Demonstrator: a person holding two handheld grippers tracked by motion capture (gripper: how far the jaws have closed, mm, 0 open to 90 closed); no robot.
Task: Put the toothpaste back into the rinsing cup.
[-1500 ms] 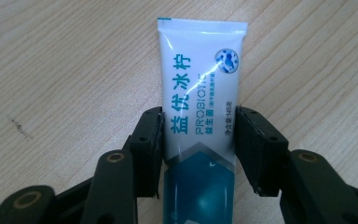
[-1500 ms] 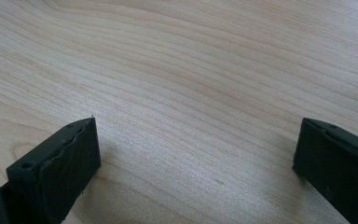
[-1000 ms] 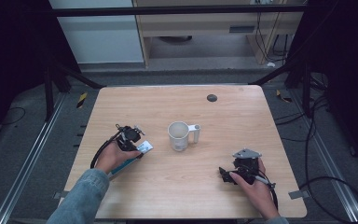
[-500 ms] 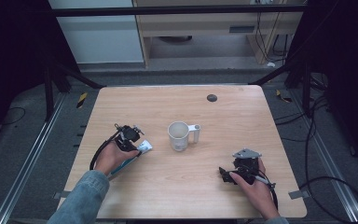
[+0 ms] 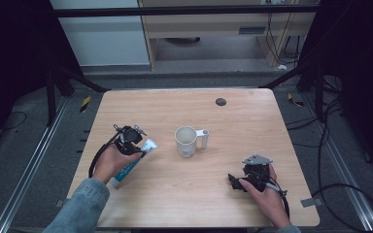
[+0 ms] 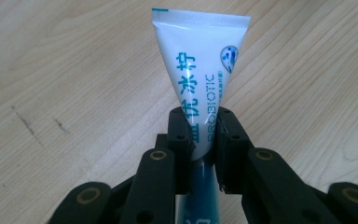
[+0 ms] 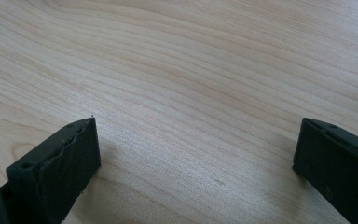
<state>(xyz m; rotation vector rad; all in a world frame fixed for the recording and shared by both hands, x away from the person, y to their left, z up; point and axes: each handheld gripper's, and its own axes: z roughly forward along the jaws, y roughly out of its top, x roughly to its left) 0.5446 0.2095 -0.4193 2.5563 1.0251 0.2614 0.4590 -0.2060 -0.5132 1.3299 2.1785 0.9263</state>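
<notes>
A table (image 5: 184, 204) holds everything. A mug (image 5: 186, 141) stands near its middle, handle to the right. Left of the mug, the left gripper (image 5: 137, 145) holds a tube (image 5: 132, 164) that slants toward the near left. The right gripper (image 5: 236, 181) sits at the near right, well apart from the mug. A small disc (image 5: 220, 101) lies at the far edge.
</notes>
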